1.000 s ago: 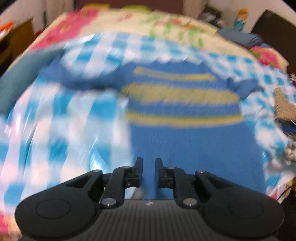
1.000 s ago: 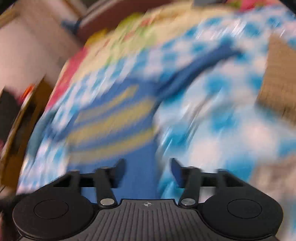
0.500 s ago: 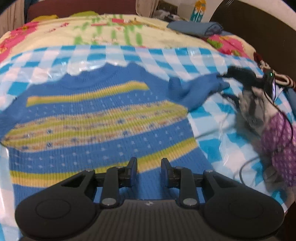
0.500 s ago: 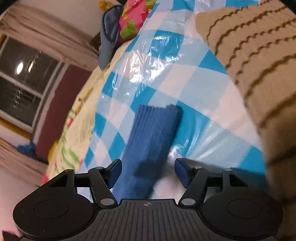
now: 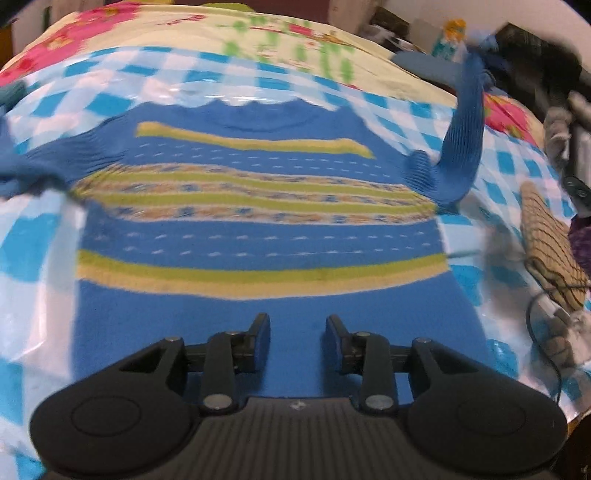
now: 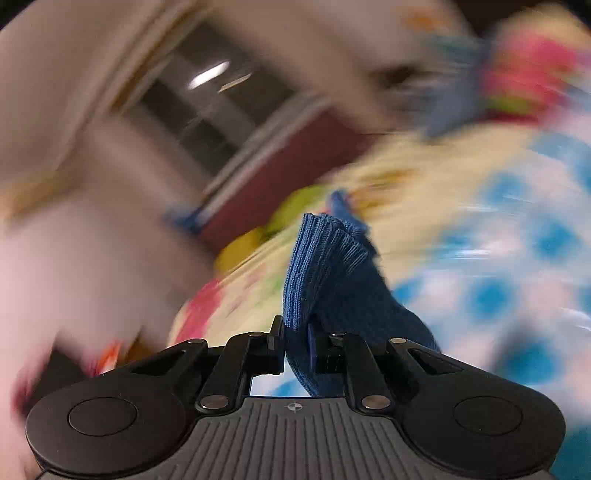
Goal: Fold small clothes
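A small blue knit sweater [image 5: 258,236] with yellow-green stripes lies flat, front up, on a blue-and-white checked plastic sheet [image 5: 37,243]. My left gripper [image 5: 297,325] is open and empty, low over the sweater's hem. The sweater's right sleeve [image 5: 461,140] is lifted up off the sheet. My right gripper [image 6: 295,332] is shut on that sleeve's cuff [image 6: 325,258] and holds it in the air. The right wrist view is heavily blurred. The left sleeve [image 5: 44,166] lies spread out to the left.
A beige striped knit garment [image 5: 550,243] and a purple one [image 5: 583,236] lie at the sheet's right edge with a thin cable [image 5: 539,332]. A flowered bedspread [image 5: 258,33] lies beyond the sheet. Folded blue cloth [image 5: 424,62] sits at the far right.
My right gripper has closed on the right sleeve's cuff and lifted it off the sheet. My left gripper has shifted to face the sweater's middle and has opened a little wider.
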A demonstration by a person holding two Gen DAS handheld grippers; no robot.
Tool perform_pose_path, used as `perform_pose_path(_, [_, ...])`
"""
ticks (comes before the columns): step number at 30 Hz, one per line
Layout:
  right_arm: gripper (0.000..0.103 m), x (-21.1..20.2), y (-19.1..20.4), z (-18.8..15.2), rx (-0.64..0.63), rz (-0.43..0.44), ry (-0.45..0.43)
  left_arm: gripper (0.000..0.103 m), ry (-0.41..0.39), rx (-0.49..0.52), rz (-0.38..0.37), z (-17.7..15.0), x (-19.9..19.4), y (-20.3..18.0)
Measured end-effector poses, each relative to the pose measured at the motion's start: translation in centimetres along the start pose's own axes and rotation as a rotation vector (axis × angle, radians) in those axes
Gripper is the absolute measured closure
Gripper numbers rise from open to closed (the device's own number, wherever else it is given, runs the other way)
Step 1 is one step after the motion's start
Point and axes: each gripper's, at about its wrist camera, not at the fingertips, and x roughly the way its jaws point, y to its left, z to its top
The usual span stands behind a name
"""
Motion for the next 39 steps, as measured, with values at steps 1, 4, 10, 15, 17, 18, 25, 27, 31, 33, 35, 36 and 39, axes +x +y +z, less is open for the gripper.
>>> perform_pose_path(1, [0.09,1.2,3.3,-1.5,-0.085,0.042,0.04,0.065,-0.008,-0.009,0.006,-0.3,-0.3,0.6])
perform_pose_path(4, [0.09,5.3,10.5,-8.0,-0.342,0.109,0.158,0.065,-0.028,-0.024,0.034,-1.1,-1.4,2.2])
perform_pose_path(10, [0.094,11.1,12.8,-23.9,-0.813,-0.06,0.47,0.063,-0.065,-0.067,0.015,-2.3,-3.8,5.2])
perform_pose_path(15, [0.079,8.2,14.9,-25.6,-0.901,-0.014,0.46,0.063,-0.092,-0.119,-0.01,-2.4,-4.6,7.8])
perform_pose_path(17, [0.07,8.4,16.1,-25.2,-0.911,0.003,0.459,0.063,-0.109,-0.14,-0.017,-2.4,-5.1,8.5])
perform_pose_path(18, [0.068,8.6,16.6,-25.2,-0.923,-0.001,0.452,0.063,-0.119,-0.146,-0.018,-2.3,-5.4,8.7])
perform_pose_path(25, [0.068,10.9,20.0,-24.4,-0.769,0.09,0.602,0.062,-0.186,-0.139,0.015,-2.7,-8.2,11.7])
perform_pose_path(27, [0.067,11.7,23.0,-24.7,-0.791,0.15,0.576,0.061,-0.198,-0.149,0.024,-2.9,-8.9,12.6])
perform_pose_path(31, [0.054,15.3,27.7,-27.2,-0.89,0.204,0.61,0.061,-0.221,-0.178,0.058,-3.4,-10.4,14.5])
perform_pose_path(33, [0.054,17.6,28.6,-27.9,-0.873,0.184,0.636,0.06,-0.235,-0.193,0.069,-4.0,-11.2,15.5])
perform_pose_path(35, [0.054,20.0,29.1,-27.8,-0.782,0.168,0.668,0.059,-0.245,-0.212,0.08,-4.2,-11.6,16.5])
perform_pose_path(36, [0.055,21.3,29.4,-27.5,-0.719,0.164,0.676,0.059,-0.249,-0.218,0.081,-4.2,-11.7,16.9])
perform_pose_path(39, [0.055,24.0,29.9,-27.4,-0.622,0.155,0.674,0.059,-0.257,-0.232,0.082,-3.9,-11.6,17.8])
